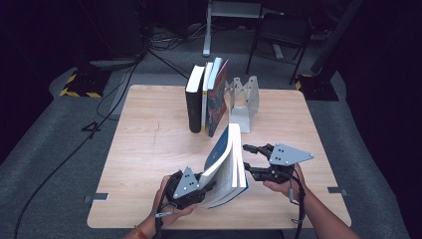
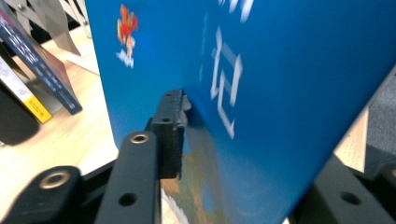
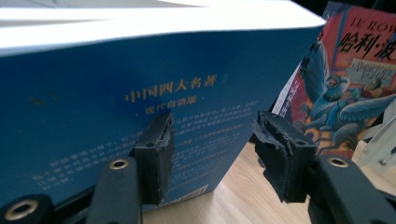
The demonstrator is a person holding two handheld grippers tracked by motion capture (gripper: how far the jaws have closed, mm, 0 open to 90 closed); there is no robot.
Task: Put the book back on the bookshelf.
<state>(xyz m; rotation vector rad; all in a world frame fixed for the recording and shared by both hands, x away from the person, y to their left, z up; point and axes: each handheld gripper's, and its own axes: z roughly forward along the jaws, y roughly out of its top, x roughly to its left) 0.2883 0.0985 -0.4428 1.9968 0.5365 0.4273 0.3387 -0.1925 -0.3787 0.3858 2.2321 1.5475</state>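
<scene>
Blue book [image 1: 226,167] stands tilted at the near counter [image 1: 149,144] edge, its long axis pointing toward the far book row [image 1: 206,97]. Your left gripper [image 1: 191,188] clamps its cover — the right gripper [image 1: 254,159], jaws open, sits just right of it.

1. Blue book [image 1: 225,167]: thick paperback, blue cover, white page block.
2. Pose: standing on its lower edge on the table, tilted, top leaning away from the person.
3. Front cover [image 2: 261,93]: white characters, small red figure.
4. Back cover [image 3: 140,116]: gold and pale printed text.
</scene>
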